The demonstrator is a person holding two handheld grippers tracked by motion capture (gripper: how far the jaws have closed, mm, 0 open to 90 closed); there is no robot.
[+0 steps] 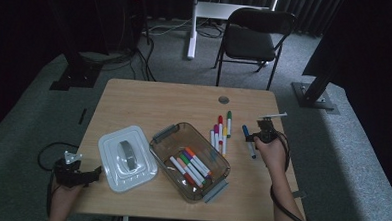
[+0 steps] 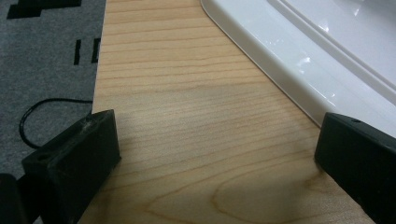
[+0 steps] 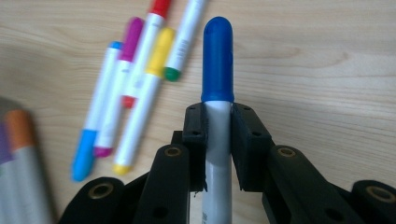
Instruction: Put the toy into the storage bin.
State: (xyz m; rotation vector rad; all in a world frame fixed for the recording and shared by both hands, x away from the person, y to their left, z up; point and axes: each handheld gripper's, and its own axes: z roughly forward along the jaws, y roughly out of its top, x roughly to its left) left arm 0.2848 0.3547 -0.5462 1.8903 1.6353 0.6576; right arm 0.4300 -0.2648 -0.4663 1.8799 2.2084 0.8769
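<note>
A white marker with a blue cap (image 3: pixel 218 60) is clamped between the pads of my right gripper (image 3: pixel 218 126), cap pointing away from the camera. From above, that blue marker (image 1: pixel 245 130) and the right gripper (image 1: pixel 253 139) are over the table's right side, just right of several loose markers (image 1: pixel 220 134). These loose markers (image 3: pixel 135 84) lie side by side on the wood. A clear brown bin (image 1: pixel 158 148) at the middle holds several more markers (image 1: pixel 191 165). My left gripper (image 1: pixel 93 175) is open at the table's front left corner, its jaws (image 2: pixel 217 140) wide apart over bare wood.
A white lid (image 1: pixel 127 157) with a grey handle lies left of the bin, and its rim (image 2: pixel 299 70) runs close to one left jaw. A folding chair (image 1: pixel 252 38) stands beyond the table's far edge. The table's left edge (image 2: pixel 99 70) borders grey carpet.
</note>
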